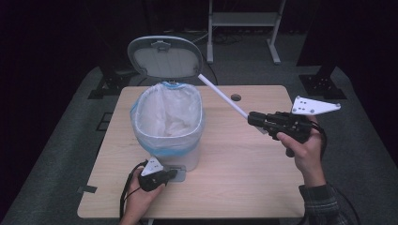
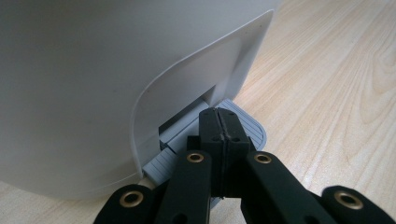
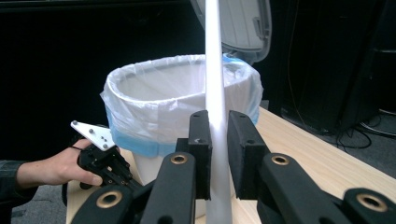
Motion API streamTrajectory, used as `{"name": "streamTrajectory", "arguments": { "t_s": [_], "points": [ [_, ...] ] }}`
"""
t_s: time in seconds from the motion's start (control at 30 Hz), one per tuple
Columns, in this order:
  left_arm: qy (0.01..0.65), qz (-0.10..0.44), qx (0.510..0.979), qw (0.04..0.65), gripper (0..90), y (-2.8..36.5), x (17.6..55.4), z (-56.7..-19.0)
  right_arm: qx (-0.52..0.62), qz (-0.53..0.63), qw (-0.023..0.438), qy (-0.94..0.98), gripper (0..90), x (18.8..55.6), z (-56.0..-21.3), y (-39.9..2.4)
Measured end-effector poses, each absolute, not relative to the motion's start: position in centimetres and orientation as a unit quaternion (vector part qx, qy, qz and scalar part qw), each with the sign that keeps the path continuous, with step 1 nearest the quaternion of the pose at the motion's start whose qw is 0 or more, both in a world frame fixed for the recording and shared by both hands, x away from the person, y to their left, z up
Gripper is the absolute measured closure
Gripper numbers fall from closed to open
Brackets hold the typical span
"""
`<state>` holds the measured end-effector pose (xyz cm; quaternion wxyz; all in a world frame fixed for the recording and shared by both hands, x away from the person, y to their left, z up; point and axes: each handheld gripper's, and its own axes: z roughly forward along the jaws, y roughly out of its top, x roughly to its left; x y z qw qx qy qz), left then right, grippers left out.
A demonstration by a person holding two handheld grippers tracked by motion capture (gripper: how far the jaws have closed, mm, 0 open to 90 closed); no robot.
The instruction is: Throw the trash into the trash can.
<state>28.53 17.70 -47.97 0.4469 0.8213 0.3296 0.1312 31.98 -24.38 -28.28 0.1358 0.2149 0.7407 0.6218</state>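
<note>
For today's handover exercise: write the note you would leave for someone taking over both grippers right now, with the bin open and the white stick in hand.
Left gripper: jaws shut, nothing between them, tips pressing down on the pedal at the foot of the bin.
Right gripper: shut on the white stick, held up in the air to the right of the bin, its far end pointing toward the lid.
Done: lid is up; the bag lines the bin.
Left: probably bring the stick over the opening, let it go, then ease off the pedal so the lid drops.
</note>
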Motion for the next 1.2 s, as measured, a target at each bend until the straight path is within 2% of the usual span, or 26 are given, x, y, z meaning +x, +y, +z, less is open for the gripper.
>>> {"name": "streamTrajectory", "arguments": {
  "t_s": [1.2],
  "points": [
    [0.329, 0.133, 0.822, 0.446, 89.8, 17.7, 28.5, -48.0, 0.167, 0.623, 0.115, 0.755, 79.5, 35.0, -24.9, -17.3]
  ]
}}
